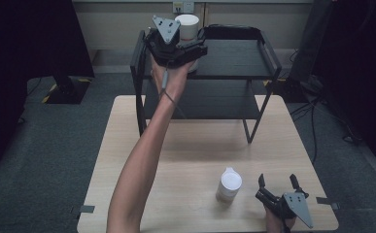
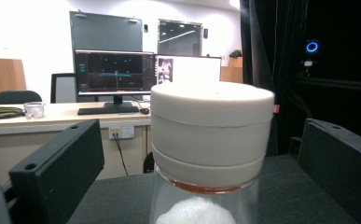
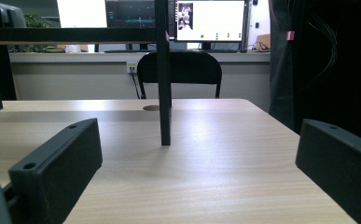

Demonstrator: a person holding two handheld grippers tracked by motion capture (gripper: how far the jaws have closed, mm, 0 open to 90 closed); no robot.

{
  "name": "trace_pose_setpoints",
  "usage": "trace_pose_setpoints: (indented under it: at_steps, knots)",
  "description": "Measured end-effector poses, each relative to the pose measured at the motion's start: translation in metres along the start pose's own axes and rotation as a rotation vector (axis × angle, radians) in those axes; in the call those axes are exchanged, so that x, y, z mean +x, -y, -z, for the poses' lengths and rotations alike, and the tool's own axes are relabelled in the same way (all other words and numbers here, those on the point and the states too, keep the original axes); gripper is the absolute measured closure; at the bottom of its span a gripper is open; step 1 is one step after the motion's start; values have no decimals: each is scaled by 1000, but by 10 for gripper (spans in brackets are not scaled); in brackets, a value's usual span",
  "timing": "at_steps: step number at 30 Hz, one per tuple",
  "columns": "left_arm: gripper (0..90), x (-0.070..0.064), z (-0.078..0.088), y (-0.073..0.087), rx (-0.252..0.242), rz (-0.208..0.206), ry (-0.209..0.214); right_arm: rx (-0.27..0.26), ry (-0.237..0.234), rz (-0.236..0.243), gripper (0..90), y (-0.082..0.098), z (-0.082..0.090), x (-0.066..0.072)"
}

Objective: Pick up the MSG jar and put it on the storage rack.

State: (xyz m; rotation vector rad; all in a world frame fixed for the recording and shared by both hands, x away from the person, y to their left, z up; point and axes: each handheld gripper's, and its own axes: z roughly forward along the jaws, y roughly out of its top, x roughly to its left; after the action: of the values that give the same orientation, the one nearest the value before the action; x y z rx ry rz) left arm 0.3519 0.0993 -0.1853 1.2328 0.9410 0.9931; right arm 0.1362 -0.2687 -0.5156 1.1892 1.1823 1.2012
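A clear jar with a wide white lid (image 2: pixel 211 135) stands on the top shelf of a black rack (image 1: pixel 234 60). In the high view the same jar (image 1: pixel 187 25) sits at the shelf's back left. My left gripper (image 1: pixel 188 48) is open around it, one jaw on each side with a gap to the lid (image 2: pixel 201 149). White stuff shows inside the glass. A second white-lidded jar (image 1: pixel 229 184) stands on the wooden table (image 1: pixel 200 145), just left of my right gripper (image 1: pixel 277 182). That gripper rests near the front edge, open with nothing between its jaws (image 3: pixel 197 154).
The rack has two tiers and stands on the table's far half; one leg (image 3: pixel 165 93) rises straight ahead of the right gripper. My left forearm (image 1: pixel 142 160) crosses the table's left half. Beyond the table are a desk with monitors (image 2: pixel 115 70) and a chair (image 3: pixel 180 70).
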Motion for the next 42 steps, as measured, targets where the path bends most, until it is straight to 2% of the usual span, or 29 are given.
trace_pose_setpoints:
  at_steps: [12,15,18,25,28,32,35,38,42]
  knots:
    - [0,2,24,2,-9,12,6,1,2,-1,0,0,0,0]
    - [0,2,32,4,-10,25,12,0,2,2,0,0,0,0]
    - [0,2,40,7,0,18,16,0,2,0,0,0,0,0]
    - [0,5,64,21,-11,13,35,0,4,1,0,0,0,1]
    - [0,8,73,28,0,17,37,1,10,0,0,0,0,2]
    - [0,8,85,37,-2,0,24,1,12,1,0,0,0,2]
    - [0,8,94,46,-14,9,21,0,12,1,0,0,0,2]
    - [0,6,103,54,-11,-7,4,0,12,1,0,0,0,2]
    - [0,7,114,63,-5,2,-13,0,11,1,0,0,0,2]
